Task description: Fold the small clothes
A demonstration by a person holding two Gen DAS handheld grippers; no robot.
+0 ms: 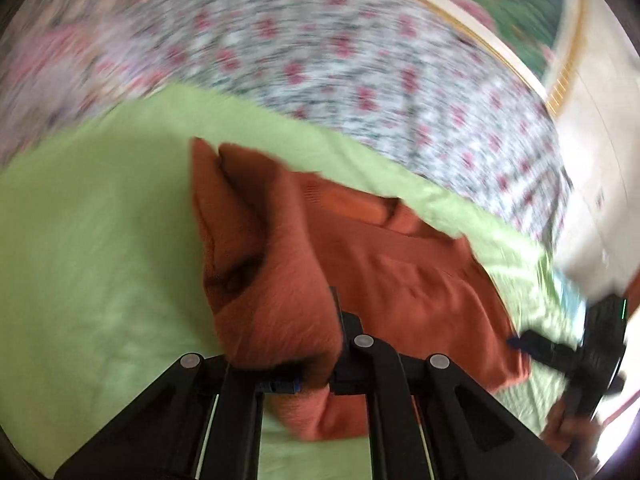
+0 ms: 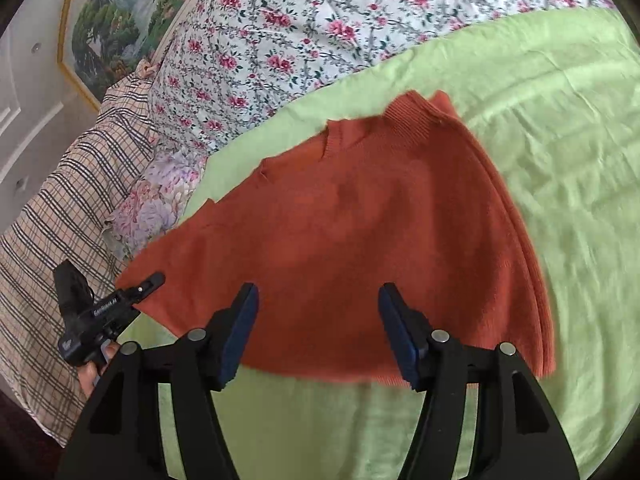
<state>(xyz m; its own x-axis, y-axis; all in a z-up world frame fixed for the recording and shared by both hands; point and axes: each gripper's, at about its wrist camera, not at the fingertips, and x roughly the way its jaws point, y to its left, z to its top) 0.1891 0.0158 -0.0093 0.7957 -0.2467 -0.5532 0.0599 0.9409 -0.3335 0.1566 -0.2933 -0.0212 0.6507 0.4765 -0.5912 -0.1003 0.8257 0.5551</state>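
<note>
A rust-orange knit sweater [image 2: 360,220] lies on a light green sheet [image 2: 560,160], its ribbed collar at the far side. In the left wrist view, my left gripper [image 1: 304,376] is shut on a bunched fold of the sweater [image 1: 260,248], lifted up in front of the camera. The rest of the sweater [image 1: 420,280] lies flat beyond. My right gripper [image 2: 318,332] is open and empty just above the sweater's near hem. The left gripper [image 2: 148,284] shows in the right wrist view at the sweater's left corner. The right gripper [image 1: 520,342] shows at the right in the left wrist view.
A floral bedspread [image 2: 300,32] lies beyond the green sheet. A plaid cloth [image 2: 60,208] and a purple-flowered pillow [image 2: 156,200] lie at the left. A framed landscape painting [image 2: 120,12] hangs on the wall behind. The left wrist view is motion-blurred.
</note>
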